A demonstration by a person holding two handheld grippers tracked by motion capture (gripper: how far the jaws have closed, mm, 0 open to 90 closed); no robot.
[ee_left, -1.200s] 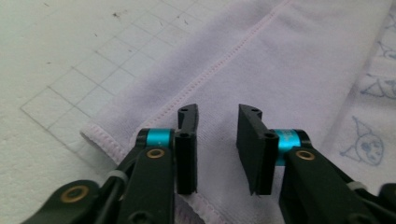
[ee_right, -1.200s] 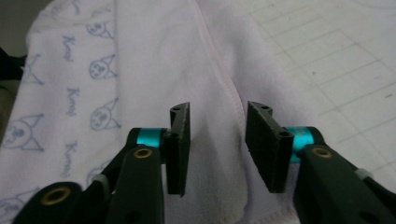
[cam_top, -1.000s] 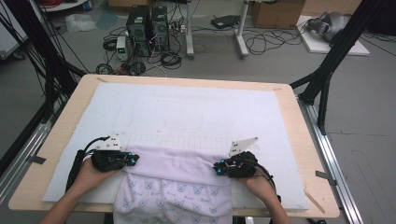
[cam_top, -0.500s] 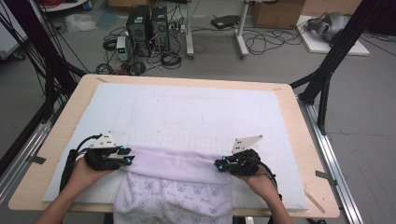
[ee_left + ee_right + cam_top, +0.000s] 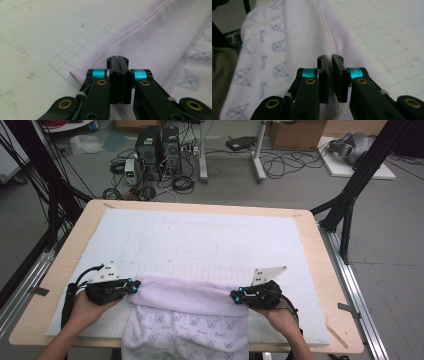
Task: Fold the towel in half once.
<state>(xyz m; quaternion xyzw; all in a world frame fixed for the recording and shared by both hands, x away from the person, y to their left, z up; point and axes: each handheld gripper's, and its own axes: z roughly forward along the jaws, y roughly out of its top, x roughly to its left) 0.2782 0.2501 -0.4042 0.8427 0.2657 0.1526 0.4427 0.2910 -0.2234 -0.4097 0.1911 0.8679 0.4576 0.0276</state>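
Now we are spreading a lilac cat-print cloth (image 5: pixel 186 320) on the white gridded desk (image 5: pixel 210 240).
Its long hemmed edge runs between our hands; the left tongs (image 5: pixel 134 284) sit clenched over one corner, nothing visibly between them, while the right tongs (image 5: pixel 234 296) grasp the other. The print's small wording is unreadable.

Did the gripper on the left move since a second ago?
Yes. The left gripper has slid a little outward toward the table's left edge, its jaws just reclosing empty, above the cloth.
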